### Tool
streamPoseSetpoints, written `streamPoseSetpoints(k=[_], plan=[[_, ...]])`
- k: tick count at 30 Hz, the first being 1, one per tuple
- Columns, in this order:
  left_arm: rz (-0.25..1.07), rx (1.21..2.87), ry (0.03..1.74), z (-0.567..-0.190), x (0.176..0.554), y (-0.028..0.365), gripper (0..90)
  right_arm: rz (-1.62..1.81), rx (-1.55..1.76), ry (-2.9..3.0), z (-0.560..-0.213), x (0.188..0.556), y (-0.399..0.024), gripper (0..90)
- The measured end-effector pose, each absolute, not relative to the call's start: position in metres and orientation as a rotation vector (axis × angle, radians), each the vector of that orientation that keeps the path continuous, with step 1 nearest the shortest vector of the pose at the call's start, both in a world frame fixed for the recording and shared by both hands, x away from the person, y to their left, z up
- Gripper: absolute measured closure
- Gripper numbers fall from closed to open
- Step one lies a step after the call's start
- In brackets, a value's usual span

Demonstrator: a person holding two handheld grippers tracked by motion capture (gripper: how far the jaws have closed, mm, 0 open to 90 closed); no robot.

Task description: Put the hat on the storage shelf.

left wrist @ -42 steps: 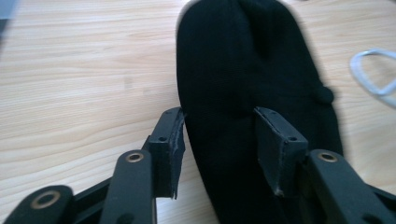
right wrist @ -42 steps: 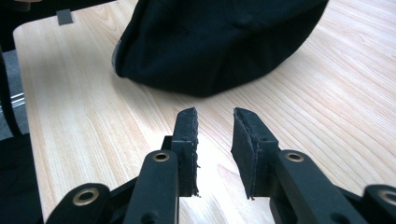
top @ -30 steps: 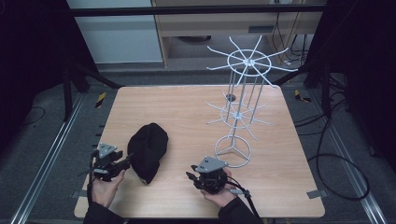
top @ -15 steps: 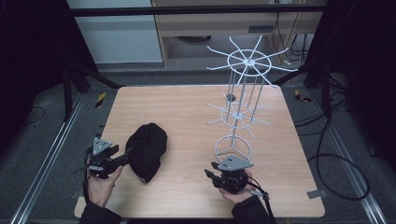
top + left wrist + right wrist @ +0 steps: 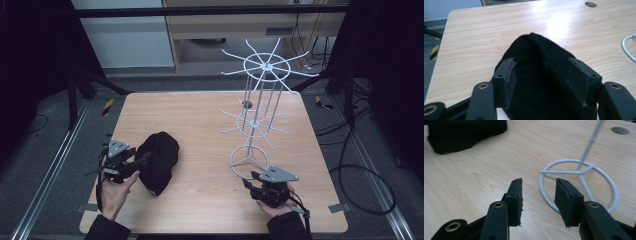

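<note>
hat (image 5: 159, 161): black, lower left of table, apart from rack (image 5: 255, 125)
left gripper (image 5: 131, 164): jaws just opening, straddling hat, pads clear
right gripper (image 5: 254, 187): opening, empty, near rack base
step: regrasp
next: close on hat, lift to rack

On the surface (image 5: 200, 120) a cap (image 5: 159, 161) lies near the left front, the left tongs (image 5: 131, 163) at its left edge. A wire rack (image 5: 260, 115) stands right of it, the right tongs (image 5: 256, 186) before its base ring.
</note>
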State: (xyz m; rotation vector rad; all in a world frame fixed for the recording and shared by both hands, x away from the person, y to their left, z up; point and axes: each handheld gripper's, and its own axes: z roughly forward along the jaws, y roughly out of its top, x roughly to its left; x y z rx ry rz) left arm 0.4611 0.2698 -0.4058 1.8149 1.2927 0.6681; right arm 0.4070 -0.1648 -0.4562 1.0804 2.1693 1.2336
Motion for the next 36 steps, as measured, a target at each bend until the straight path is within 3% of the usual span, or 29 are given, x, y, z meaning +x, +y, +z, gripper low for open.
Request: streamPoseSetpoints(k=[10, 21, 36], plan=[[0.664, 1.850, 1.322, -0.406, 0.481, 0.257, 38.8, 1.176, 1.189, 2.072, -0.458, 0.406, -0.206, 54.9], [0.611, 1.972, 1.371, -0.427, 0.498, 0.245, 41.2, 1.135, 1.235, 2.044, -0.464, 0.408, -0.221, 53.7], [0.480, 1.979, 1.441, -0.441, 0.502, 0.248, 69.5, 1.117, 1.240, 2.071, -0.469, 0.412, -0.222, 53.7]])
